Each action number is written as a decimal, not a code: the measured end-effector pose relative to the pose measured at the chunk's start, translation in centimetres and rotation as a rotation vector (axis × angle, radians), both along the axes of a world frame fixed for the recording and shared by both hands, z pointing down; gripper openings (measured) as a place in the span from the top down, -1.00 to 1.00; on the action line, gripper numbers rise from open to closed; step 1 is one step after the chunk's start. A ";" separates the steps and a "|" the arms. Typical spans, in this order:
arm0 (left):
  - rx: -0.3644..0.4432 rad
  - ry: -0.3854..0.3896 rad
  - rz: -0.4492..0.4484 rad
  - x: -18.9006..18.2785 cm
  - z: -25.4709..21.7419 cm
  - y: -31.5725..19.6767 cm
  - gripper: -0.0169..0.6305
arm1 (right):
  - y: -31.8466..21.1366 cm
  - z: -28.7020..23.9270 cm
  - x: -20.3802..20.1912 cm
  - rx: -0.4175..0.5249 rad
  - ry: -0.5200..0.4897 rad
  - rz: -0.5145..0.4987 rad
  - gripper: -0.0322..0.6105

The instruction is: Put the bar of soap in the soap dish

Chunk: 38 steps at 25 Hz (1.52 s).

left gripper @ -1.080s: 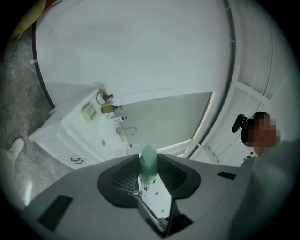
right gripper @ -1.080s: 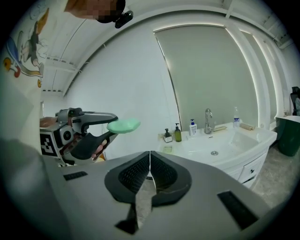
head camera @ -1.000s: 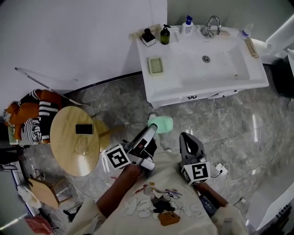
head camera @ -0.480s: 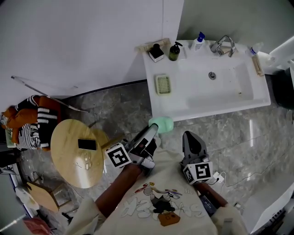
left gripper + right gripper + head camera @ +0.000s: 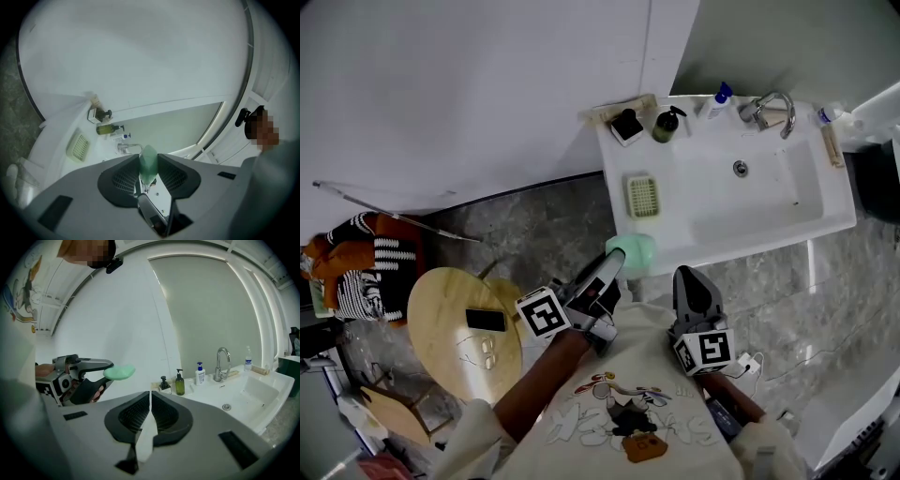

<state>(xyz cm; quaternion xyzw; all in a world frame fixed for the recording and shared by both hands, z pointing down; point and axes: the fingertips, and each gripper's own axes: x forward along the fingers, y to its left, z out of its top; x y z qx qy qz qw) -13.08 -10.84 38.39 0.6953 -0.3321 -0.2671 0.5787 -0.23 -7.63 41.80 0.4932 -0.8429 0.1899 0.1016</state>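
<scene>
Pale green, the bar of soap sits clamped between the jaws of the left tool, held in the air at mid-frame in the head view, just below the front edge of the white sink. The ribbed soap dish lies on the sink's left ledge, above the soap and apart from it. The right tool, lower right of centre, has its jaws together on nothing.

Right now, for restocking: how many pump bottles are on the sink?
3: black bottle at the back corner, green bottle beside it, white bottle by the tap.
</scene>
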 end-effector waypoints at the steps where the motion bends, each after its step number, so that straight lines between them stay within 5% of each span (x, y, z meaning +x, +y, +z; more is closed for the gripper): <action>1: 0.002 -0.008 0.009 -0.2 0.2 -0.6 0.54 | -0.3 0.1 -0.2 0.002 0.009 -0.006 0.87; 17: -0.029 -0.124 0.119 1.7 2.5 -2.7 0.54 | -0.9 0.0 2.4 0.034 0.017 0.081 0.87; 22: -0.007 -0.155 0.143 2.2 2.2 -3.5 0.54 | -1.7 -0.3 1.8 0.056 0.029 0.038 0.87; 38: 0.136 -0.465 0.308 2.9 5.4 -7.2 0.54 | -5.3 -0.4 1.3 0.094 -0.015 0.032 0.87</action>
